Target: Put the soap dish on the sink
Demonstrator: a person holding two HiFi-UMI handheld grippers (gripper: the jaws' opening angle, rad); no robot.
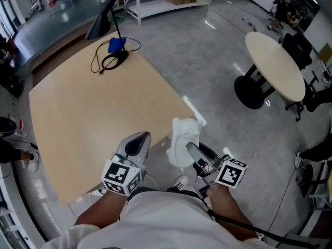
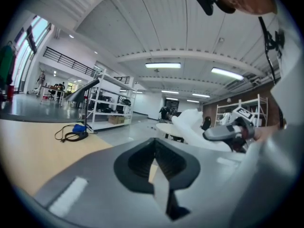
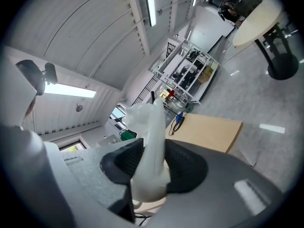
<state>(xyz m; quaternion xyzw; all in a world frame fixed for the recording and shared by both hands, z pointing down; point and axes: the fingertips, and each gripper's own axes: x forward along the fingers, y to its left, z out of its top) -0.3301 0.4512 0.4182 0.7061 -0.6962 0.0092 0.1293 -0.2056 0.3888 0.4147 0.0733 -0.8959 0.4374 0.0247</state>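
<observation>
Currently, right gripper (image 1: 191,149) clamped on white soap dish (image 1: 181,135), left gripper (image 1: 137,142) closed on nothing, tan table (image 1: 93,113) beneath

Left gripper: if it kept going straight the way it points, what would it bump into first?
Probably nothing nearby. The left gripper points roughly level above the wooden table, with the soap dish off to its right. Far ahead stands a round table, but depth is unclear.

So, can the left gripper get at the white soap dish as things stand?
Probably yes. The soap dish is held up by the right gripper, close beside the left gripper, with nothing between them. The left jaws are shut, so they must open first.
</observation>
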